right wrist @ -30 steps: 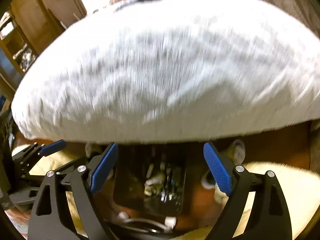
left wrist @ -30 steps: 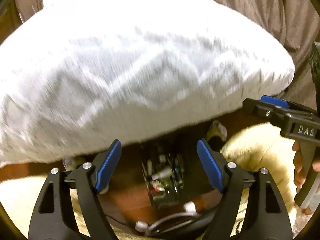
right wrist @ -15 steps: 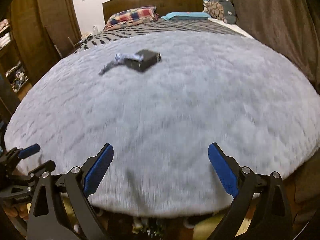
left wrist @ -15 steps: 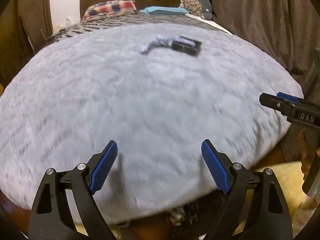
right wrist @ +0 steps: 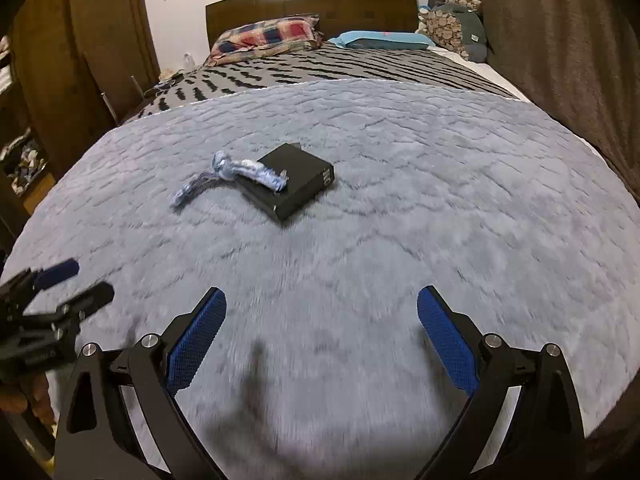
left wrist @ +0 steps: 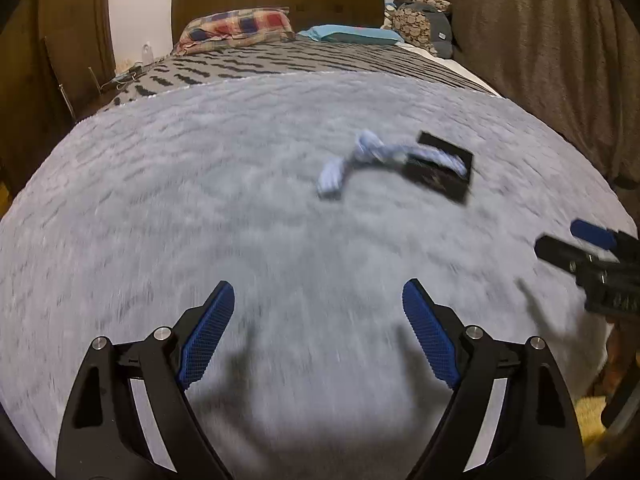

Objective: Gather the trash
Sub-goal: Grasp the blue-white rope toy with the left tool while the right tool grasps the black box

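Fuzzy grey plush blanket (right wrist: 400, 184) under both grippers, matt black cardboard-looking box (right wrist: 296, 184) ahead w/ crinkly shiny plastic wrapper (right wrist: 240, 172) on it. Headboard (right wrist: 312, 4) behind = dark glossy wood.

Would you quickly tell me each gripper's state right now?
Left gripper: open, holding nothing.
Right gripper: open, holding nothing.

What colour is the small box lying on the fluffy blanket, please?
The box is black, with small pale lettering on one side; the right wrist view shows it best.
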Motion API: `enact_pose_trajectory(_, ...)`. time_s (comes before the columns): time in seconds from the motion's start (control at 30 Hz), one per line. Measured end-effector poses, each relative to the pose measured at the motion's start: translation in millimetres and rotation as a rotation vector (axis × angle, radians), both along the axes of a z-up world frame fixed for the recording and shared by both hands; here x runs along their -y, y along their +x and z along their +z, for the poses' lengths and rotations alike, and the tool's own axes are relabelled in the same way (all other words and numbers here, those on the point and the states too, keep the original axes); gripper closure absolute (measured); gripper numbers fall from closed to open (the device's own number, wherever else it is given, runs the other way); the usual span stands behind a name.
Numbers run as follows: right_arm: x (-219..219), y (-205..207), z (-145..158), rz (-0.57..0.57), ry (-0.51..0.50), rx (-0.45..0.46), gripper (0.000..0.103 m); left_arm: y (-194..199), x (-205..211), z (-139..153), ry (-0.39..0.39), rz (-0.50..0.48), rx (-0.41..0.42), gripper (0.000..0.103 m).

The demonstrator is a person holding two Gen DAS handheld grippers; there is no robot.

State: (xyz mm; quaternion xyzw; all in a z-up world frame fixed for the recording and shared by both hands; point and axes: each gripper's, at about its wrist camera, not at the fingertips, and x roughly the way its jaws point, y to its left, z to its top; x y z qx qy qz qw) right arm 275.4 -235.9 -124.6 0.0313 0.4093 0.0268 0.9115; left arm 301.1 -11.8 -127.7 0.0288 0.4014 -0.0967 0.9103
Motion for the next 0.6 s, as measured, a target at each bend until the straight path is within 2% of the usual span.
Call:
enact_pose_trajectory(0.13,-0.6,14.2,-3.4,0.011,-0.003,-0.004,0.006,32.3,5.4,-2.4,-0.001,-0.006,-0.014,0.04)
enact_pose_trajectory(0.2,-1.5,22.6,-4.7,0.019,-0.012,-0.007,0.006,47.2,9.4,-3.9,-0.006,-0.01,-0.019,0.044)
enact_pose_trajectory(0.33,-4.6,36.3,-8.0,0.034,-0.032,-0.012,0.006,74.4,22.1,-8.6,0.002,-0.034,-0.03,0.051)
enact_pose_trajectory(0.47,-9.0,49.2,-9.8,0.054,-0.048,-0.015,0.006,97.8,30.4,-17.7,0.014,-0.035,-0.055,0.052)
enact_pose_trajectory(0.6,-10.2,62.1,-12.2,0.062,-0.053,-0.022,0.006,111.7,34.4,-27.6,0.013,-0.04,-0.081,0.059)
